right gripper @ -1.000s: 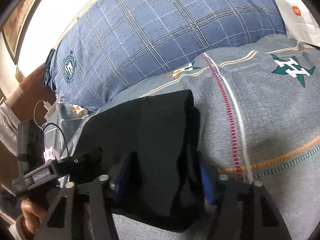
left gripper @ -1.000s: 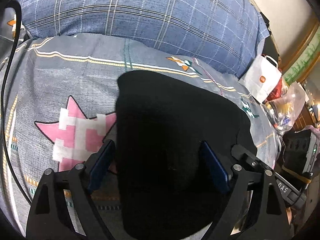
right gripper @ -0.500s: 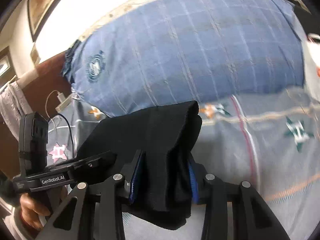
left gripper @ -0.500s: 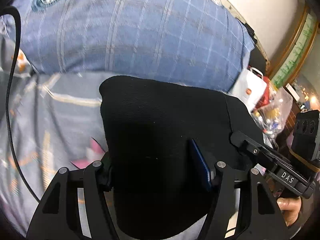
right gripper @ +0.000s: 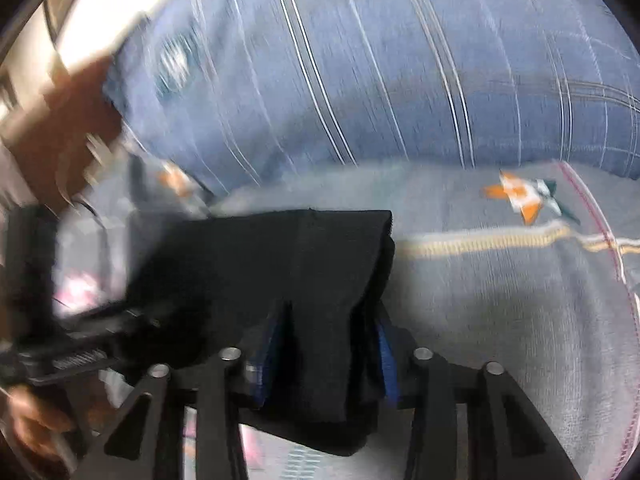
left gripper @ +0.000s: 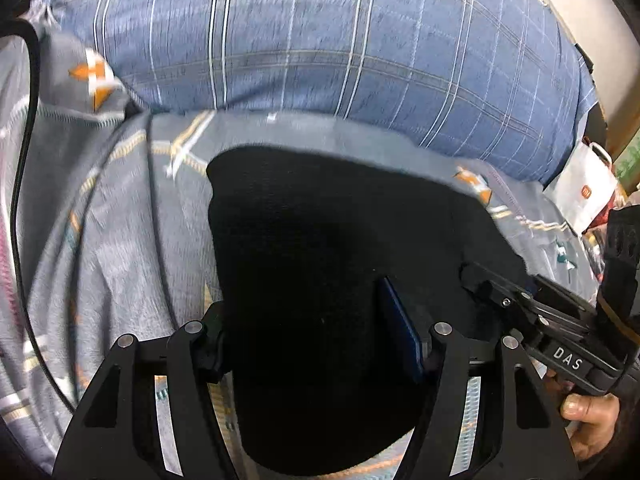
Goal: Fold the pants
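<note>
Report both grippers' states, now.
Left gripper: closed on the black pants, jaws just eased slightly.
Right gripper: closed on the pants, jaws just eased slightly.

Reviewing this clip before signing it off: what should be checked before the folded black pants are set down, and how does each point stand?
1. Left gripper clamps the black pants: ok; jaws just eased open slightly, fabric between the pads.
2. Right gripper clamps the pants: ok, likewise.
3. Fold edge tidy: ok in the right wrist view.
4. Grey bedspread ahead clear: ok.
5. Blue plaid pillow close behind: cannot tell the clearance.
6. Black cable away from the pants: ok.
</note>
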Demonstrator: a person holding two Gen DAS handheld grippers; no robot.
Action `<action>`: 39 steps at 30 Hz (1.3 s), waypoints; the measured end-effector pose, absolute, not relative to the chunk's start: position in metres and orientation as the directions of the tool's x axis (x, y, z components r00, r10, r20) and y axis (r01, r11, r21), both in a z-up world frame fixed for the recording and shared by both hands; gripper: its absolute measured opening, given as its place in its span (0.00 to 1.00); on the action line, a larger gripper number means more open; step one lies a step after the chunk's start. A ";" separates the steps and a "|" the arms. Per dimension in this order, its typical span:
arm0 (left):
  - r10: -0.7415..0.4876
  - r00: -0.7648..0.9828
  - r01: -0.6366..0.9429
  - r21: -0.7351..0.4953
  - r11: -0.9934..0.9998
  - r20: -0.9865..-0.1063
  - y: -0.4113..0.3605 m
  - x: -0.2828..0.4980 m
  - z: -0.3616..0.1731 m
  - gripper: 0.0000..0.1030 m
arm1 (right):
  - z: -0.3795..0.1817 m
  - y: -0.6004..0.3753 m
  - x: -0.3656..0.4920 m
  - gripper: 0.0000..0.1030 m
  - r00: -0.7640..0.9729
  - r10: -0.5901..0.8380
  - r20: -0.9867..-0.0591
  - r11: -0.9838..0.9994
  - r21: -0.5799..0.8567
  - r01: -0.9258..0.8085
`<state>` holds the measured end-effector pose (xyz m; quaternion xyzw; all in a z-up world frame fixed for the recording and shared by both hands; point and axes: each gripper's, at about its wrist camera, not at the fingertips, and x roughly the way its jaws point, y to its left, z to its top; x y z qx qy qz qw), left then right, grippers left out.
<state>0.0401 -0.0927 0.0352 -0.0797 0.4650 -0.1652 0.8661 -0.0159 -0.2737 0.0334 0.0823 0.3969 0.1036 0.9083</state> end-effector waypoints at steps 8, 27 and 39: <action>-0.241 0.592 0.202 -0.148 0.968 -0.769 -0.095 0.024 0.062 0.72 | 0.072 -0.269 -0.055 0.49 0.745 0.139 -0.652 0.990 0.071 -0.123; -0.145 0.641 0.146 -0.066 0.987 -0.753 -0.105 0.052 0.050 0.77 | 0.046 -0.227 -0.048 0.50 0.722 0.111 -0.683 0.990 0.013 -0.140; -0.132 0.680 0.141 -0.048 0.989 -0.721 -0.102 0.027 0.067 0.79 | 0.059 -0.237 -0.063 0.51 0.741 0.170 -0.649 0.985 0.114 -0.126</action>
